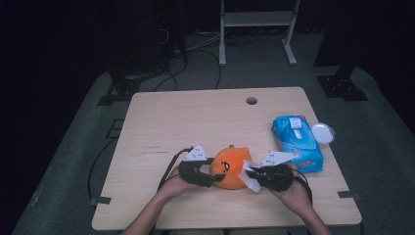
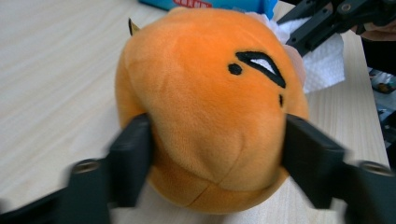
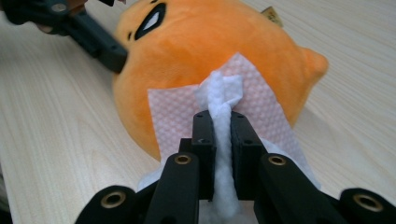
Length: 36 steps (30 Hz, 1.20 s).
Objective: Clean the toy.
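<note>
Gripping the round orange plush toy (image 2: 205, 107) from both sides, the left tool (image 2: 217, 158) steadies it on the pale wooden table (image 1: 195, 117); the right tool (image 3: 222, 140) pinches a white textured wet wipe (image 3: 219, 93), draped against the toy's flank.
</note>
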Available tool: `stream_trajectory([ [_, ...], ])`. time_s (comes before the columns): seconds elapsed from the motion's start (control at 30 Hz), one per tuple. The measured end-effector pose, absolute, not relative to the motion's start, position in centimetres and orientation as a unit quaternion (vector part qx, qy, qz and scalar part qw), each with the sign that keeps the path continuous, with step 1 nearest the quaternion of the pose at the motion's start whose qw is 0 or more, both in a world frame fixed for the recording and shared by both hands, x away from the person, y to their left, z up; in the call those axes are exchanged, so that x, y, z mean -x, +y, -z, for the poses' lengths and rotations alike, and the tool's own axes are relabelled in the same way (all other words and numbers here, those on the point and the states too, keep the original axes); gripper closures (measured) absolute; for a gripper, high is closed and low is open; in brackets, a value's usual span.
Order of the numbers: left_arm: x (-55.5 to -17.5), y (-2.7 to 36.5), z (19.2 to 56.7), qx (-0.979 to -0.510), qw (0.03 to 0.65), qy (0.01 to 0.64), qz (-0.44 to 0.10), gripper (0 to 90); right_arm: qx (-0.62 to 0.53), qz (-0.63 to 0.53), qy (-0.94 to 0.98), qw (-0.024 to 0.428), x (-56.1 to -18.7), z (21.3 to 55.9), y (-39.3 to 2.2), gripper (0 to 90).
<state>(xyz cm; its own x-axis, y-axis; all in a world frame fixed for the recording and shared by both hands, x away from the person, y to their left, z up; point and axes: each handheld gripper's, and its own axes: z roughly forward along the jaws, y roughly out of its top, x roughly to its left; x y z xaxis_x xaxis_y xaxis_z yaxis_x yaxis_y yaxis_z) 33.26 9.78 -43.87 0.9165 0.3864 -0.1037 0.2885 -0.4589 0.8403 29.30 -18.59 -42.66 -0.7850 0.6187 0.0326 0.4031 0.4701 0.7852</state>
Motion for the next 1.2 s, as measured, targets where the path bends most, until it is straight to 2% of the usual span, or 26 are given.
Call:
stream_trajectory([
  [0.13, -33.4, 10.6, 42.9, -0.847, 0.497, 0.188, -0.022, 44.2, -0.298, -0.423, 0.849, 0.110, -29.1, 42.6, -18.5, 82.3],
  [0.3, -34.0, 12.0, 42.7, -0.840, 0.507, 0.194, 0.013, 43.0, -0.263, -0.453, 0.849, 0.068, -28.1, 42.0, -17.6, 82.3],
  [0.43, -34.3, 12.1, 43.3, -0.844, 0.495, 0.208, 0.009, 40.1, -0.248, -0.443, 0.857, 0.086, -27.7, 41.9, -16.6, 82.4],
  [0.63, -34.7, 12.4, 43.7, -0.836, 0.499, 0.228, 0.016, 37.0, -0.281, -0.435, 0.850, 0.094, -28.9, 42.6, -18.2, 82.5],
  [0.93, -33.6, 10.5, 42.6, -0.847, 0.493, 0.199, -0.007, 35.2, -0.280, -0.464, 0.833, 0.116, -28.5, 41.2, -17.5, 82.1],
  [1.0, -33.6, 10.6, 42.7, -0.841, 0.504, 0.199, -0.002, 30.4, -0.283, -0.462, 0.833, 0.113, -28.6, 41.5, -17.7, 82.2],
  [1.1, -33.6, 10.5, 42.8, -0.835, 0.513, 0.198, 0.007, 18.2, -0.289, -0.463, 0.831, 0.106, -28.7, 41.9, -18.0, 82.2],
  [1.2, -33.4, 9.8, 43.0, -0.843, 0.502, 0.190, -0.019, 16.6, -0.291, -0.465, 0.829, 0.106, -28.7, 41.9, -17.9, 82.2],
])
